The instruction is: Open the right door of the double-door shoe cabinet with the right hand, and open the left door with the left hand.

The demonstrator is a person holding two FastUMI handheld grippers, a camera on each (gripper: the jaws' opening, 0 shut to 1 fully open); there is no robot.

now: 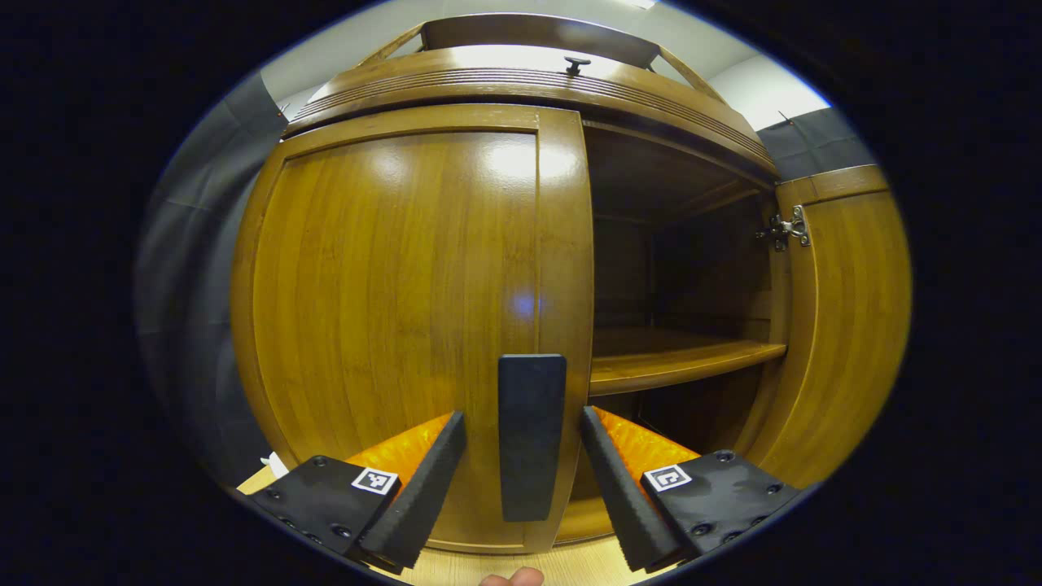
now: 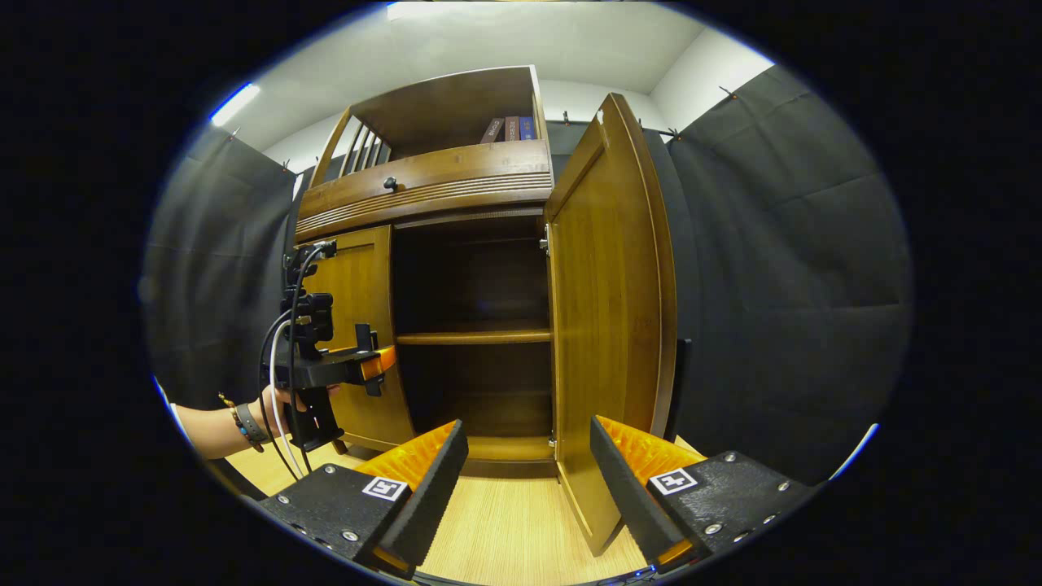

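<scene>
Right door (image 2: 610, 325) of the shoe cabinet (image 2: 431, 183) already swung wide, standing edge-on toward the right gripper (image 2: 525, 480), with the dark interior and its shelf (image 2: 476, 335) exposed. Right gripper released, jaws spread, holding nothing, hanging back from the door's free edge above the wooden floor (image 2: 513, 529). Left door (image 1: 391, 325) shut, flush against the frame. Left gripper (image 1: 521, 476) also unclenched, jaws apart on either side of the dark vertical handle (image 1: 531, 435) at the door's inner edge; not yet pressing on it, as far as can be judged. In the right gripper view, left gripper (image 2: 370, 364) seen from the side, close against the shut door, held by a hand (image 2: 281, 399) with a wristband.

Main risks from here, judged only:
- Closing too shallow on the handle, so that the fingers slip off as the pull begins and the door stays shut.
- Pulling straight back rather than along the hinge arc, which would twist the handle out of the jaws or strain the hinge.
- Closing off-centre, catching the door's edge strip instead of the handle.
- Swinging the left door out into the arm behind it, given how near the hand sits.
- Knocking the open right door with the idle right gripper, which could swing it partly closed again.
</scene>
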